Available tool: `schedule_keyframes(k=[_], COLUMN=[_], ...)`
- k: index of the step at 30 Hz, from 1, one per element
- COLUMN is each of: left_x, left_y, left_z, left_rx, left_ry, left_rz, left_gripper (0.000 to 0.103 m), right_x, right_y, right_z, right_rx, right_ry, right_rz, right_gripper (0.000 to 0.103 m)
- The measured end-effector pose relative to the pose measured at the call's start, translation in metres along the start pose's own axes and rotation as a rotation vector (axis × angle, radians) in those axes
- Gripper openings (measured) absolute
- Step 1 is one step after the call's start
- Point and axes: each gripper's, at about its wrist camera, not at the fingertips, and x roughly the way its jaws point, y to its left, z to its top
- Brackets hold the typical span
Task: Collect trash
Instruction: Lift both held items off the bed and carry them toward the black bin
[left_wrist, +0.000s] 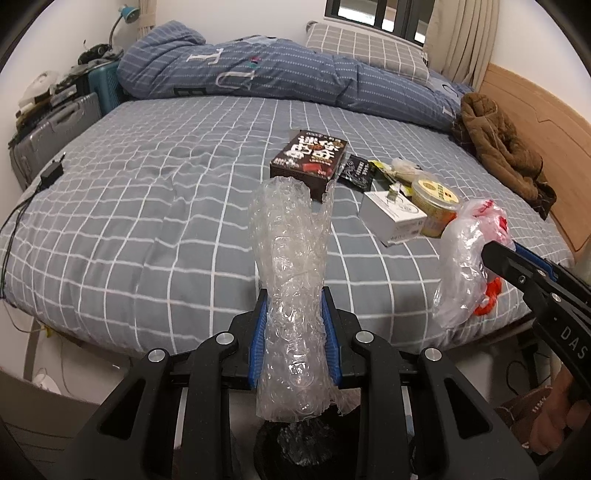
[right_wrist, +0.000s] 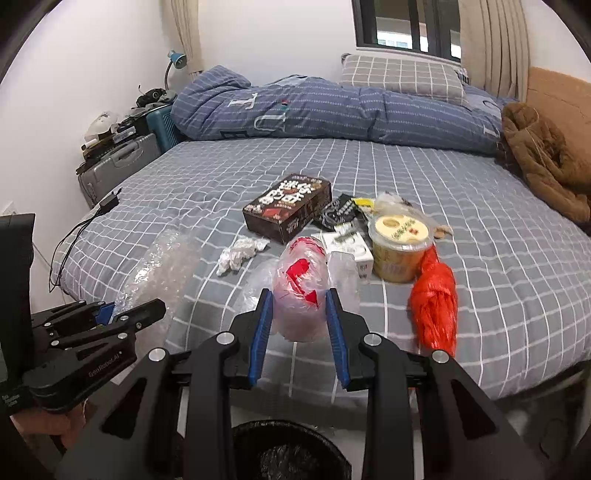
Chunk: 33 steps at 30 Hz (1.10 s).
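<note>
L tool (left_wrist: 293, 321) clamps bubble wrap (left_wrist: 291, 280), long axis 12–6, w/ bin (left_wrist: 295, 446) directly below at 6; R tool (right_wrist: 300, 314) grips bag (right_wrist: 301, 291).

Two wrist fisheye views, both at the near edge of the bed (left_wrist: 147, 206), facing across it toward the window wall.

Each camera sat just behind its own tongs and looked forward along the fingers, angled slightly downward. The left view was positioned left of the right view; each caught the other's tongs at its frame edge: right tongs (left_wrist: 491, 251), left tongs (right_wrist: 129, 314). Both views shared the checked bed surface, the dark box (left_wrist: 309, 158) (right_wrist: 287, 208), the folded duvet (left_wrist: 258, 70) (right_wrist: 314, 110) and the window (left_wrist: 373, 14) (right_wrist: 406, 26).
</note>
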Motion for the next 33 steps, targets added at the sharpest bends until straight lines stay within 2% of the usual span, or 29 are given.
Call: schedule_keyframes(k=[21,33], left_x=[-0.014,-0.017], left_y=[-0.004,-0.006], left_z=[-0.061,-0.097], left_rx=[-0.008,-0.013], left_ry=[0.071,0.134], left_rz=[-0.008,-0.007], left_gripper=[0.026,0.026], right_x=[-0.029,-0.029], right_y=[0.001,0.004], right_z=[-0.05,-0.094], right_rx=[0.013,0.031], right_ry=[0.052,0.154], right_rz=[0.013,0.008], right_gripper=[0.028,0.028])
